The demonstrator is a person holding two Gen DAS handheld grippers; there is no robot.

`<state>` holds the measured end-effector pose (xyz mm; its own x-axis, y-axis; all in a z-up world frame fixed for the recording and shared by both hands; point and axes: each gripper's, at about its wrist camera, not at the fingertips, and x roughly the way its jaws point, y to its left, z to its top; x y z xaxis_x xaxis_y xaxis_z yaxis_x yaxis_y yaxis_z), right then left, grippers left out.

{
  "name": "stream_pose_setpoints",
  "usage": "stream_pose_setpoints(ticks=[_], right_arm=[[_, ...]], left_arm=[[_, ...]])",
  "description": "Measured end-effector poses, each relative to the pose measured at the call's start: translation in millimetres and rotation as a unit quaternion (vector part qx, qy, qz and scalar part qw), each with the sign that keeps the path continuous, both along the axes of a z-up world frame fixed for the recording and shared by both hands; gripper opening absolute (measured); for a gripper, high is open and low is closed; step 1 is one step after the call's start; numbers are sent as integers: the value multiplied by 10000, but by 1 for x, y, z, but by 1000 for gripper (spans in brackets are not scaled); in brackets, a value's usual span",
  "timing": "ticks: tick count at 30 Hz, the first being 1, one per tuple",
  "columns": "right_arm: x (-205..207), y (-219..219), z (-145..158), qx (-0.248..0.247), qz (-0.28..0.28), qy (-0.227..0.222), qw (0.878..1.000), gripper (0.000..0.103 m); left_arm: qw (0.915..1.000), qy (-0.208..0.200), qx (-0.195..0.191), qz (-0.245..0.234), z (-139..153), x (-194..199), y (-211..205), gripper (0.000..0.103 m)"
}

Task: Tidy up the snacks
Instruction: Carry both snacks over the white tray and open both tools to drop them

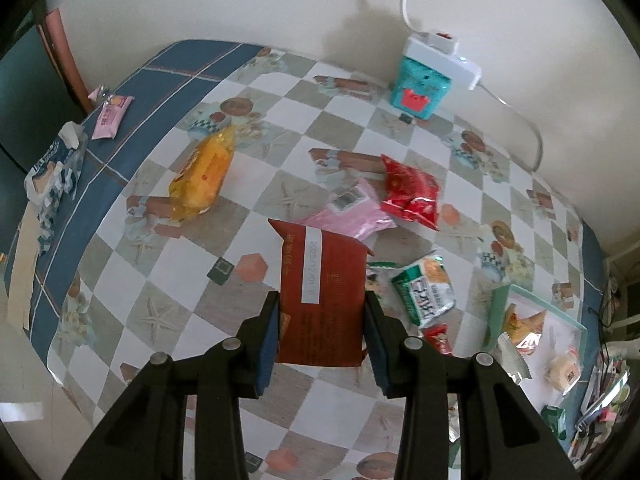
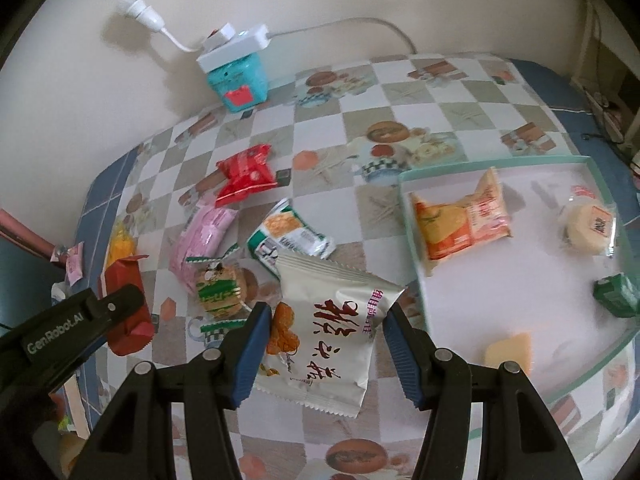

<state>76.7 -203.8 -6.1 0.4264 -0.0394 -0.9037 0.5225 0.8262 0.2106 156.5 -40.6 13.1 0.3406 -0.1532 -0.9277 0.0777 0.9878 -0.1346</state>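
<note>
My left gripper (image 1: 320,308) is shut on a dark red snack packet (image 1: 322,296) and holds it above the checked tablecloth. My right gripper (image 2: 326,322) is shut on a white snack packet (image 2: 332,328) with red characters, just left of the green-rimmed tray (image 2: 416,276). The left gripper and its red packet also show in the right wrist view (image 2: 124,304). On the table lie a yellow packet (image 1: 202,172), a pink packet (image 1: 352,210), a bright red packet (image 1: 412,192) and a green and white packet (image 1: 424,290).
The tray holds an orange packet (image 2: 460,224), a round cake in clear wrap (image 2: 590,228), a small green packet (image 2: 616,294) and a yellow piece (image 2: 510,352). A teal tin (image 2: 240,82) with a white power strip (image 2: 236,46) on it stands by the wall. A blue-white bag (image 1: 52,172) lies at the left edge.
</note>
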Motion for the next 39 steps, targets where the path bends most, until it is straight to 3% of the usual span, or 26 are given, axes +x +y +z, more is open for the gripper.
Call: stream_pose_setpoints(ticks=[16,39], right_arm=[[-45,-72,11,16,-731,-19,9973,61],[-125,-180,7,203,-1978,97,9800,61]], left_arm=[[9979,-201,133,-605,15,-35,-72,41],[9860,-85,311,-1637,1,-89,-171,41]])
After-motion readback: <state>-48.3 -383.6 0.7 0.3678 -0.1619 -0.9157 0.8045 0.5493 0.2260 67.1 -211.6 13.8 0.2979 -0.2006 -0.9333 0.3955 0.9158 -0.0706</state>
